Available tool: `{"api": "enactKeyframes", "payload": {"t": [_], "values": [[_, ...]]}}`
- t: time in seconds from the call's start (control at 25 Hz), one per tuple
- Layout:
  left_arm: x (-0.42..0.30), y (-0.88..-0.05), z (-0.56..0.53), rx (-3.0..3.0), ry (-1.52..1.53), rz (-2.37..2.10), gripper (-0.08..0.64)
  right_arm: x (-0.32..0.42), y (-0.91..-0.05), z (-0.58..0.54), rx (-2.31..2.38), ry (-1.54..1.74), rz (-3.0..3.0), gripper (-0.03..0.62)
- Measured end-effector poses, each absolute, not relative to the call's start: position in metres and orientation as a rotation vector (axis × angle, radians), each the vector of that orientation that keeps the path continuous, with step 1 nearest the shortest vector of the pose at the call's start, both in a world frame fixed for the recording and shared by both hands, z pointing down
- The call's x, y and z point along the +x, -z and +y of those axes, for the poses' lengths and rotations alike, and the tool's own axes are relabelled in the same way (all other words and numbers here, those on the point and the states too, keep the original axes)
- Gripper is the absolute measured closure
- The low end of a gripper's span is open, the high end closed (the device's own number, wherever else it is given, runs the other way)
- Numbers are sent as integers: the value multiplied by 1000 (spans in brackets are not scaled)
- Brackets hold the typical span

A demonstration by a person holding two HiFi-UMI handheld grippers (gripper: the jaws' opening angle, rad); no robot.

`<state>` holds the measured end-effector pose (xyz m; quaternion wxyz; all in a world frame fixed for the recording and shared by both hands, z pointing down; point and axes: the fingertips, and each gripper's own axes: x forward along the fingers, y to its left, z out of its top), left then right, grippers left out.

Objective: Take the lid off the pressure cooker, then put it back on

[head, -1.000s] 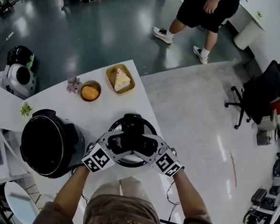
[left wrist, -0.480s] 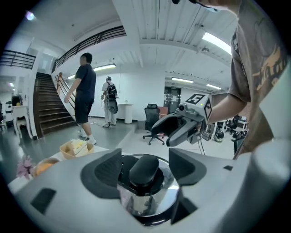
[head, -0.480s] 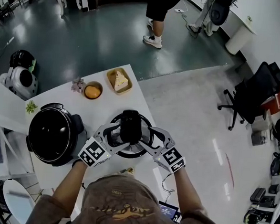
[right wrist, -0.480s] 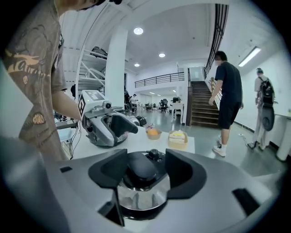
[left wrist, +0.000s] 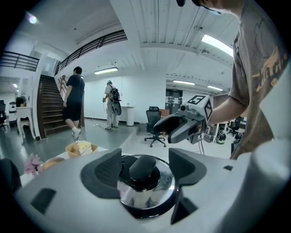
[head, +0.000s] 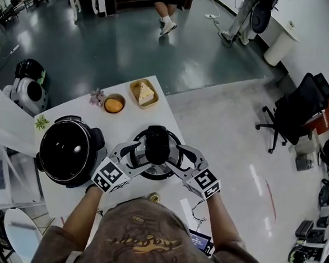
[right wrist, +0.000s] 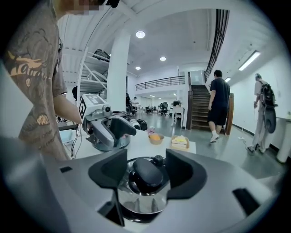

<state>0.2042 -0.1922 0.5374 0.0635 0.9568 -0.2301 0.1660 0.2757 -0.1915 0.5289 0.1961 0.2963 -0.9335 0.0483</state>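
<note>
White table (head: 132, 128), black pressure cooker pot (head: 69, 150), steel lid (left wrist: 146, 193) in my two grippers.
Pot stands open at the table's left; lid with black knob (head: 157, 144) hangs clear of it to its right, over the table. My left gripper (left wrist: 144, 168) and right gripper (right wrist: 142, 175) each clamp the lid from opposite sides, knob between the jaws. Small bowl (head: 114, 104) holding something orange lies beyond.

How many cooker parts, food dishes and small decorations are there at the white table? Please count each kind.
cooker pot: 1
lid: 1
food dishes: 2 (bowl, basket)
small decorations: 2 (pink flower, green sprig)
total: 6
</note>
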Motion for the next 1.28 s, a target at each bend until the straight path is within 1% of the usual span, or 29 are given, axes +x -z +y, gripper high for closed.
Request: {"api": "enactKeyframes", "payload": {"t": [0.44, 1.04, 1.28], "values": [[211, -550, -193, 2880, -543, -644, 241, 272, -543, -193, 808, -194, -2597, 327], [231, -616, -205, 2787, -677, -589, 239, 270, -610, -209, 677, -301, -2533, 324], [236, -632, -212, 2758, -693, -568, 243, 262, -625, -212, 586, -279, -2530, 324]]}}
